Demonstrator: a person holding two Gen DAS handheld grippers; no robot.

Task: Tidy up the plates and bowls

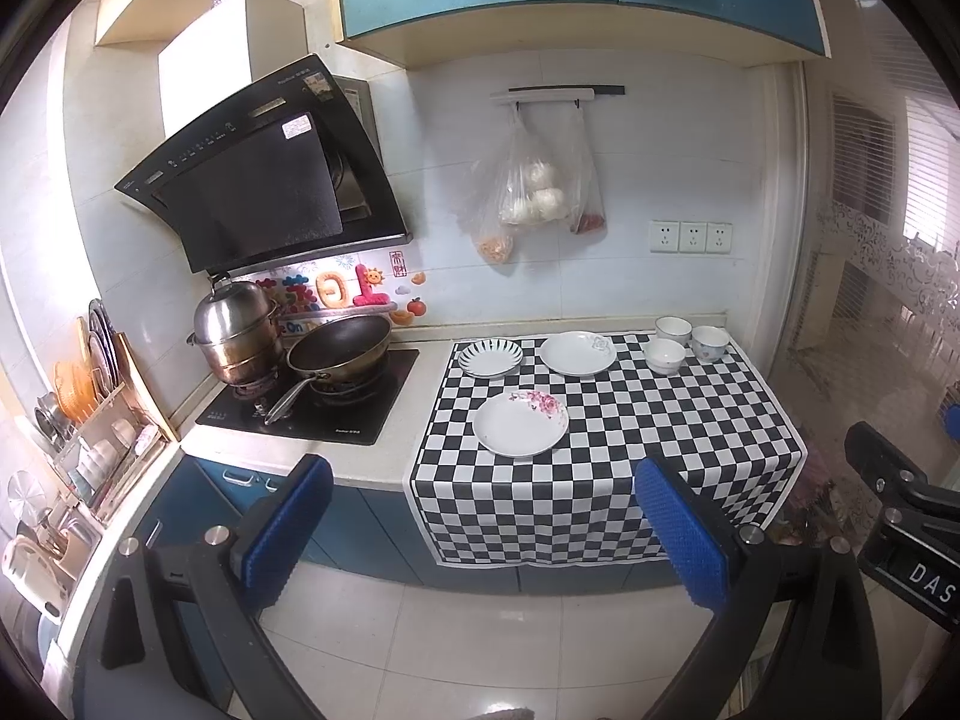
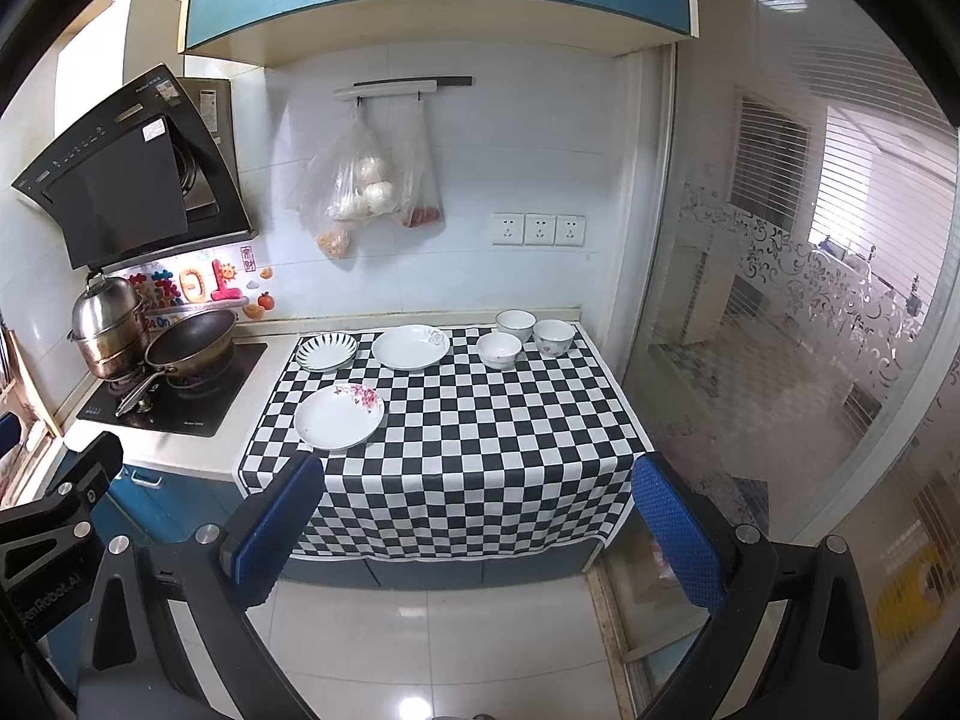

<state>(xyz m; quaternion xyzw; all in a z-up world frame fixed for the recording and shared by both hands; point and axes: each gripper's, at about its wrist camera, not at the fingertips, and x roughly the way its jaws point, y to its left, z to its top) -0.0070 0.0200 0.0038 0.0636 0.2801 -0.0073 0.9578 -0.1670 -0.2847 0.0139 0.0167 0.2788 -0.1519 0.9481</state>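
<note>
On the checkered cloth (image 1: pixel 660 420) (image 2: pixel 492 420) lie three plates: a pink-flowered plate (image 1: pixel 520 422) (image 2: pixel 339 417) nearest me, a striped plate (image 1: pixel 490 356) (image 2: pixel 326 351) at the back left, a plain white plate (image 1: pixel 577 352) (image 2: pixel 410 347) beside it. Three small white bowls (image 1: pixel 666 355) (image 2: pixel 499 350) cluster at the back right. My left gripper (image 1: pixel 480 516) is open and empty, held back over the floor before the counter. My right gripper (image 2: pixel 474 516) is open and empty too, equally far back.
A stove (image 1: pixel 312 402) with a wok (image 1: pixel 339 351) and steel steamer pot (image 1: pixel 240 330) is left of the cloth. A dish rack (image 1: pixel 90 420) stands far left. Plastic bags (image 1: pixel 528 186) hang on the wall. A glass door (image 2: pixel 780 300) is at right.
</note>
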